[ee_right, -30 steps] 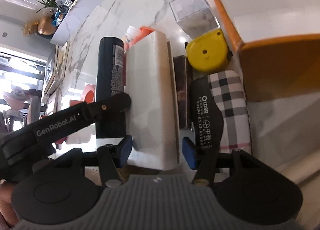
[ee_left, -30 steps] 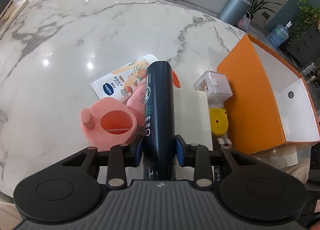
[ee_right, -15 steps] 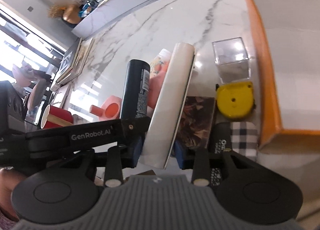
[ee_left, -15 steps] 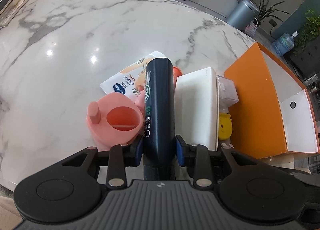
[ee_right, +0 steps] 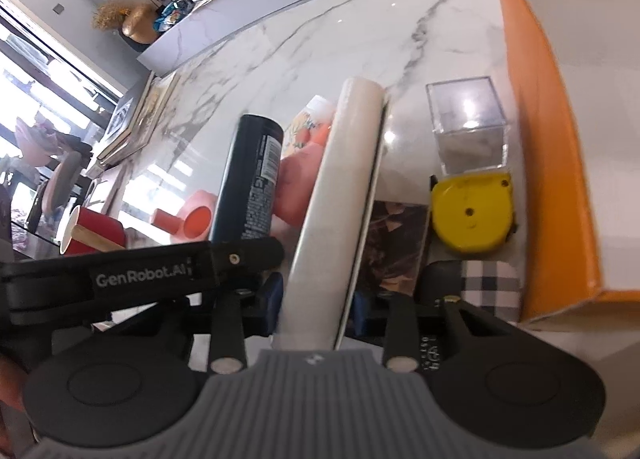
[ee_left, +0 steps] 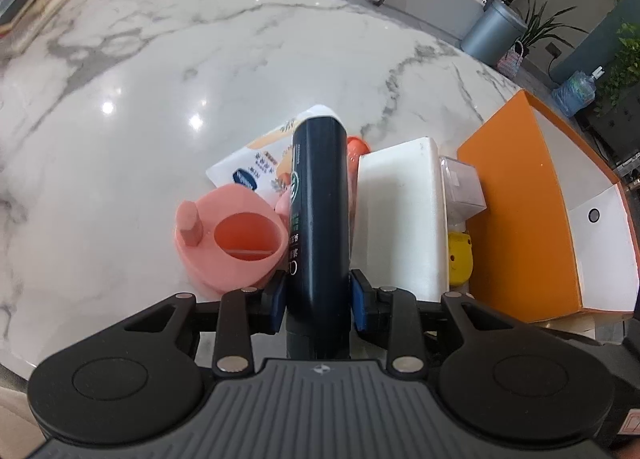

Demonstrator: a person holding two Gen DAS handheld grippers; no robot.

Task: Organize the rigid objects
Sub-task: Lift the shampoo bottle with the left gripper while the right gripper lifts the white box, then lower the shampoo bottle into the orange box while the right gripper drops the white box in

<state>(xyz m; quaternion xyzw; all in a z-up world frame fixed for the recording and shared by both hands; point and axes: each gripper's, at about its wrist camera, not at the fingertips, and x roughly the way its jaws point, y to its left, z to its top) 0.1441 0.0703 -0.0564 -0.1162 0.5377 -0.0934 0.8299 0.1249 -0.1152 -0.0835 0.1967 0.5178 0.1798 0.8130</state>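
One dark bottle (ee_left: 318, 219), one white book (ee_right: 340, 211), each clamped.

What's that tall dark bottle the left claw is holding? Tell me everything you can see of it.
The dark bottle is a smooth navy, plastic-looking cylinder with a rounded end, green-and-white print on one side and a barcode label on the other. The left gripper clamps its lower body, blue pads on both sides, above the pink holder.
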